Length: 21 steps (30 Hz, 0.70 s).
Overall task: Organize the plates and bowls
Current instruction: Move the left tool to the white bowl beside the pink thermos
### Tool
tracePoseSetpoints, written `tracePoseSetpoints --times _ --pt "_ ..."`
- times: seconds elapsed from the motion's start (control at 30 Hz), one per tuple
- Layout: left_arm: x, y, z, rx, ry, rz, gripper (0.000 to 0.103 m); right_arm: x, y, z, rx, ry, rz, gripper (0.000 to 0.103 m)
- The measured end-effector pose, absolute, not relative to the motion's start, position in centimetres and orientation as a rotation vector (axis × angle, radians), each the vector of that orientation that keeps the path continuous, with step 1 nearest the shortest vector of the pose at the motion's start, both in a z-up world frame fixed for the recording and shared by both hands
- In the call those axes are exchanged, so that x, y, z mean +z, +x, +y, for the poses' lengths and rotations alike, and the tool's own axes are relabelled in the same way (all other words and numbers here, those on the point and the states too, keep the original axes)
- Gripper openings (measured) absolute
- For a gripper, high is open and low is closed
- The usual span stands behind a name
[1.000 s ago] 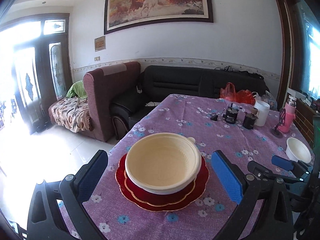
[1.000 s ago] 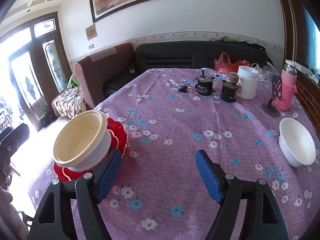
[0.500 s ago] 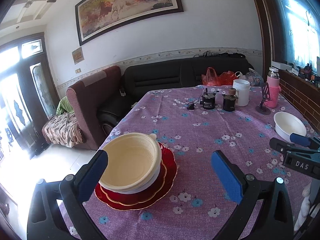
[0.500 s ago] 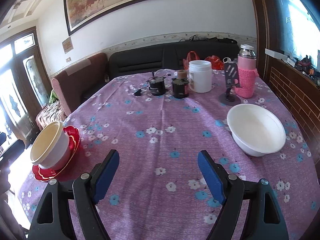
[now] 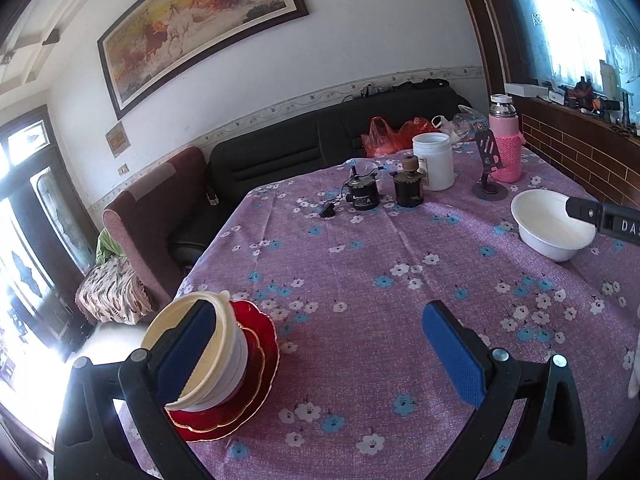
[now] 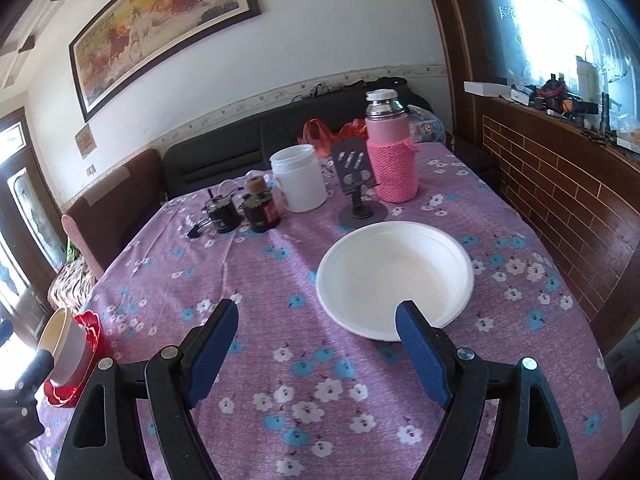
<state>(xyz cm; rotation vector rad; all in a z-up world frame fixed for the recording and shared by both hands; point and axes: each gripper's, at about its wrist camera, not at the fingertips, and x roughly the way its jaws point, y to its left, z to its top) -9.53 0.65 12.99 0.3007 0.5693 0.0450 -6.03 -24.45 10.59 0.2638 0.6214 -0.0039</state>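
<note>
A cream bowl (image 5: pixel 224 344) sits on stacked red plates (image 5: pixel 256 380) at the table's near left corner; the stack also shows in the right wrist view (image 6: pixel 72 344). A white bowl (image 6: pixel 394 276) stands at the right side of the table, also seen in the left wrist view (image 5: pixel 552 228). My left gripper (image 5: pixel 320 344) is open and empty, its left finger overlapping the cream bowl in view. My right gripper (image 6: pixel 316 344) is open and empty, its right fingertip in front of the white bowl's near rim.
At the table's far end stand a white jar (image 6: pixel 298 178), a pink flask (image 6: pixel 390 160), a grey phone stand (image 6: pixel 358 200) and two small dark jars (image 6: pixel 260 210). A purple flowered cloth (image 6: pixel 280 280) covers the table. Sofas stand behind it.
Both grippers have swung to the right. The plate stack has slid to the left in both views, and the white bowl now sits close in front of my right gripper.
</note>
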Motion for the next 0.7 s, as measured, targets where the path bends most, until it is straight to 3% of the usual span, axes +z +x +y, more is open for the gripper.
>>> tracePoseSetpoints --times 0.37,0.7 --pt "13.1 -3.2 -4.6 -0.214 0.167 0.748 0.103 10.9 -1.5 -33.4 -0.138 0.418 0.605 0.085" --pt "9.9 3.7 -11.4 -0.321 0.084 0.882 0.103 6.1 2.5 -37.7 -0.201 0.475 0.727 0.085"
